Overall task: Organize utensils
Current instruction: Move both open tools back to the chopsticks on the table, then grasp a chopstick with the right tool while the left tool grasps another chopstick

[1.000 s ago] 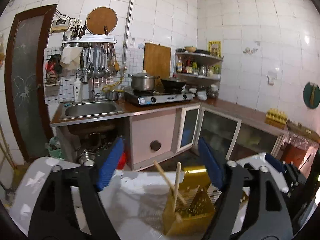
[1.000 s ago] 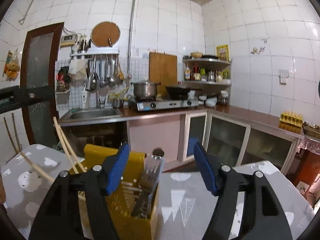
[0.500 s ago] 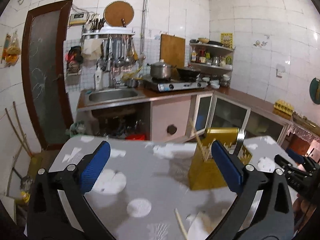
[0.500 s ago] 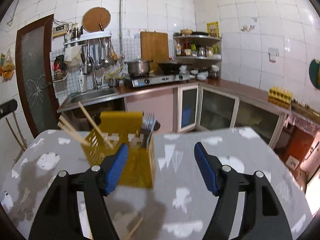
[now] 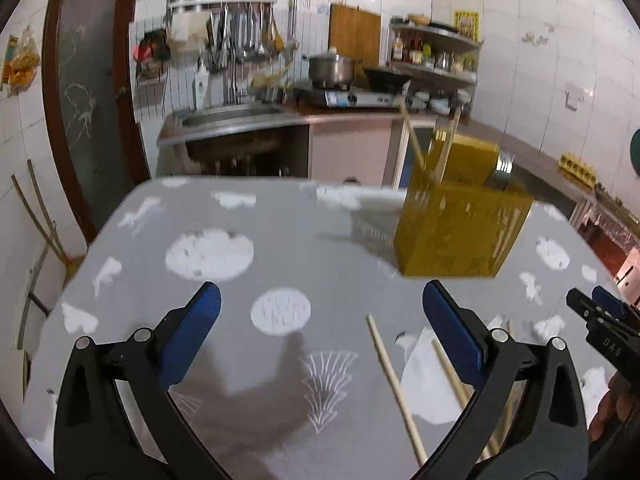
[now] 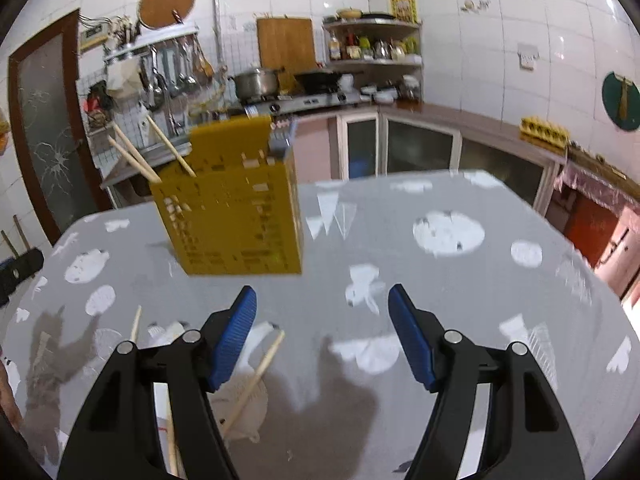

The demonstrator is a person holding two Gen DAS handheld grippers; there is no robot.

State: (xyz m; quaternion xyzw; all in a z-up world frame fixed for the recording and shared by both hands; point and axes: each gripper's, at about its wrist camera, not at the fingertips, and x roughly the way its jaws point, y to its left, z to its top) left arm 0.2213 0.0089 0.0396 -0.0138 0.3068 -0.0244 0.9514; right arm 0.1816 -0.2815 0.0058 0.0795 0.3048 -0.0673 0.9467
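**Approach to the loose chopsticks: alignment before closing**

**Left wrist view.** The left tool stands at its widest, its jaws having just been opening, and nothing lies between the blue pads. It points down at the grey patterned surface. The yellow utensil holder stands upright ahead and to the right, with two chopsticks already leaning out of its top. Loose chopsticks lie flat on the surface near the right-hand finger, partly over a white item that is too blurred to identify. The right tool shows at the right edge.

- Shift toward the loose sticks so that one stick sits midway between the pads before closing.
- Approach across the stick's length, not along it; a thin round stick is likely to roll out of a skewed grip.
- Lower until the pad tips nearly meet the surface, then close.

**Right wrist view.** The right tool is partly open and empty. The holder stands just ahead, left of centre, with chopsticks projecting from its top left. One loose chopstick lies under and beside the left-hand finger; another lies further left.

- Take one stick per tool to avoid collision between the tools.
- Grip near mid-length, so the stick can be tipped upright over the holder.
- Keep clear of the holder wall; it looks light and may slide or tip.
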